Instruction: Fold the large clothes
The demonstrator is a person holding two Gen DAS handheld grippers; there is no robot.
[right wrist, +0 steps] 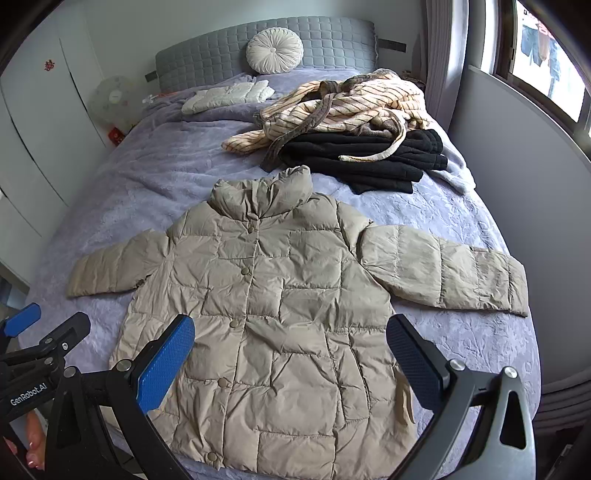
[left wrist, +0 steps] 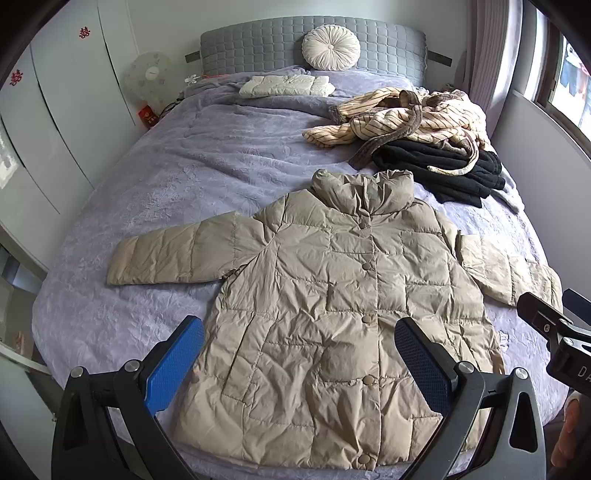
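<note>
Laid face-up and buttoned on the bed (left wrist: 110, 192), collar toward the headboard, sleeves spread out: the beige puffer jacket (left wrist: 332, 295), likely flattened ready for folding. Quilted, crinkled, 5 snaps down the front (hem nearest the cameras). Left tongs (left wrist: 299, 365) and right tongs (right wrist: 291, 362) both wide, empty, hovering above the hem.

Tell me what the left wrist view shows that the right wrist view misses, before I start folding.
Left wrist only: two red wardrobe stickers, where the right shows one. Right wrist only: the jacket's whole right-hand sleeve and a drawcord at the hem. Both: the beige puffer jacket spread flat and buttoned, the clothes pile behind it, and open, empty left tongs and right tongs.
</note>
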